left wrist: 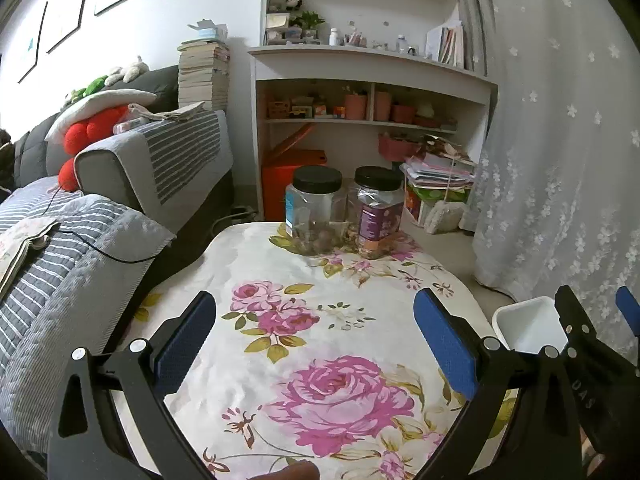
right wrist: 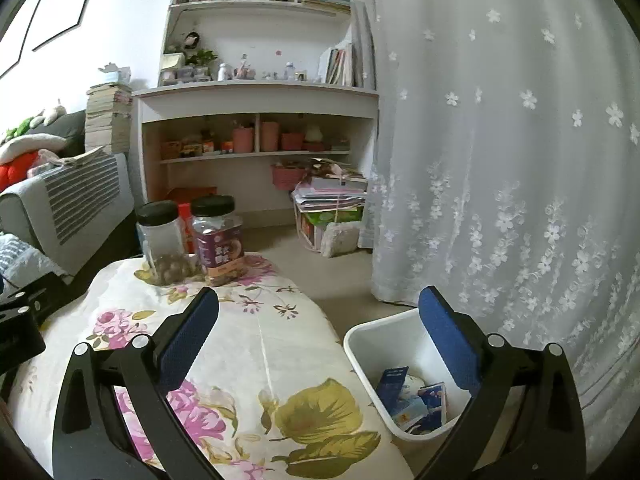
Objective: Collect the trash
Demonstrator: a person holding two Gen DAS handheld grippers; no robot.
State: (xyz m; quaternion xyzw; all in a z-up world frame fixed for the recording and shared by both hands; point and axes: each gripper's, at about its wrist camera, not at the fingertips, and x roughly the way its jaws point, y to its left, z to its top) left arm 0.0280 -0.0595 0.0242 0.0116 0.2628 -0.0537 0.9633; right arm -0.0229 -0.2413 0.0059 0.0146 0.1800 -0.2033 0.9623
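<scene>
Low table under a white cloth with big pink roses (left wrist: pixel 320 340), two clear plastic jars with black lids (left wrist: pixel 320 208) at the far edge. Grey striped sofa (left wrist: pixel 120 184) on one side, white flowery curtain (right wrist: pixel 500 160) on the other. Bare floor between table and curtain. Purple jar label not readable. Left gripper (left wrist: pixel 316 332) wide apart, empty. Right gripper (right wrist: pixel 320 328) wide apart, empty. Blue and white wrappers (right wrist: pixel 416 400) inside the white plastic bin (right wrist: pixel 360 344) beside the table.

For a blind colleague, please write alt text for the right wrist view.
An open, empty right gripper hovers between a table with a floral cloth and a white bin holding wrappers. Two black-lidded jars stand at the table's far end, with shelves and a white curtain behind.
</scene>
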